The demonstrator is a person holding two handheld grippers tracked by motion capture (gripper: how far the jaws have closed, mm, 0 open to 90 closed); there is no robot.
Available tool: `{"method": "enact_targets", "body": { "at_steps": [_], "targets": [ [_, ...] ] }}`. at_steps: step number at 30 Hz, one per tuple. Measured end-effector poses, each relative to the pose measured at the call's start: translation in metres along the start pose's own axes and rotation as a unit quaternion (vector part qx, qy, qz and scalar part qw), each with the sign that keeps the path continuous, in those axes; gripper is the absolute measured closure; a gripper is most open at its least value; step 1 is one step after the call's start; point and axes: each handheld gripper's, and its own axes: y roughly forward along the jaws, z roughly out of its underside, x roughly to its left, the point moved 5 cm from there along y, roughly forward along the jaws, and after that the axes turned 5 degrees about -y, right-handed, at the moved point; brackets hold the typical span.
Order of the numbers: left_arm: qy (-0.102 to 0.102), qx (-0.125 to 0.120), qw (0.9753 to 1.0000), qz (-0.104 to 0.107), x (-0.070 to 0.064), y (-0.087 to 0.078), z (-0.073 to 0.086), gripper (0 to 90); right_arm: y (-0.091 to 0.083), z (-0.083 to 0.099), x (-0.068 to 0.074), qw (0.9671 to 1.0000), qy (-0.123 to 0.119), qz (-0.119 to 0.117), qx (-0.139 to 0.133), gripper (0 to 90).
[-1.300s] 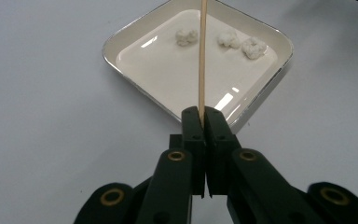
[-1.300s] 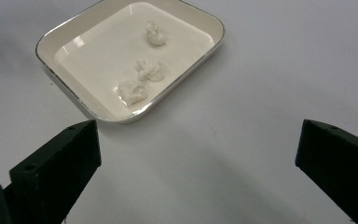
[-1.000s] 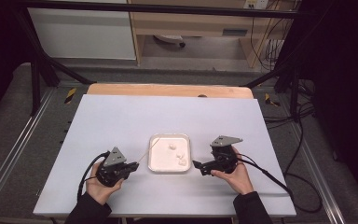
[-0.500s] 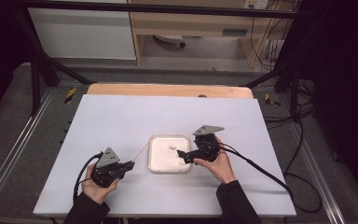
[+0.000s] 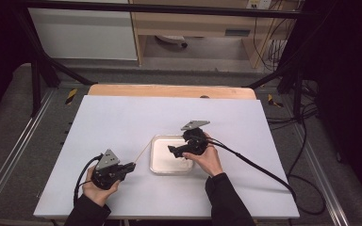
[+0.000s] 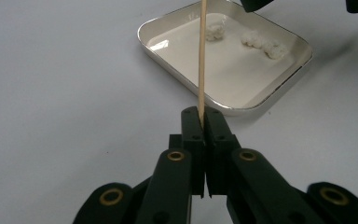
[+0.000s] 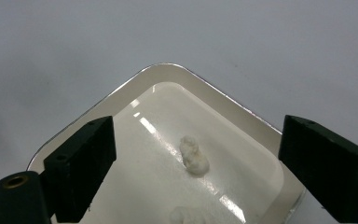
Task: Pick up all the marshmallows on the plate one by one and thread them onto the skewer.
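A shallow white tray (image 5: 152,159) lies on the white table, with two pale doughy lumps (image 6: 216,31) (image 6: 263,43) inside. My left gripper (image 5: 132,166) rests just left of the tray, shut on a thin wooden skewer (image 6: 201,56). The skewer slants up over the tray's near rim (image 6: 242,108). A hand holds my right gripper (image 5: 172,150) low over the tray, open. In the right gripper view its wide-apart jaws (image 7: 195,140) bracket one lump (image 7: 194,156), and a second lump (image 7: 185,215) sits nearer the bottom edge.
The white tabletop (image 5: 122,117) stretches bare around the tray, with a wooden strip (image 5: 169,90) along its far edge. The right gripper's cable (image 5: 259,167) trails off the table to the right. A black frame and metal rails border the table.
My right gripper has moved left from beside the tray to over it, jaws still open. The left gripper drew back slightly to the left with the skewer.
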Motion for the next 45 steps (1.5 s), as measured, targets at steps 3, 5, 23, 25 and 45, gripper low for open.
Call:
{"method": "enact_targets", "body": {
  "at_steps": [3,5,23,25,45],
  "targets": [
    [0.0,0.0,1.0,0.0,0.0,0.0,0.0,88.3,0.006,0.002,-0.001,1.0,0.002,0.0,0.004,17.9],
    [-0.001,0.0,1.0,-0.001,0.0,0.0,0.0,88.3,0.009,0.004,-0.003,1.0,-0.002,0.001,0.007,21.0],
    [-0.005,-0.006,1.0,0.001,0.0,0.001,0.0,88.3,0.028,0.018,-0.002,0.9993,0.003,-0.015,0.035,58.8],
    [-0.005,-0.006,1.0,0.0,0.0,0.001,0.0,88.3,0.029,0.019,-0.002,0.9992,0.002,-0.017,0.035,62.0],
    [-0.006,-0.019,0.9998,0.001,-0.003,-0.001,-0.001,88.3,-0.002,0.01,-0.003,0.9997,-0.002,-0.021,-0.013,79.7]
  ]
}}
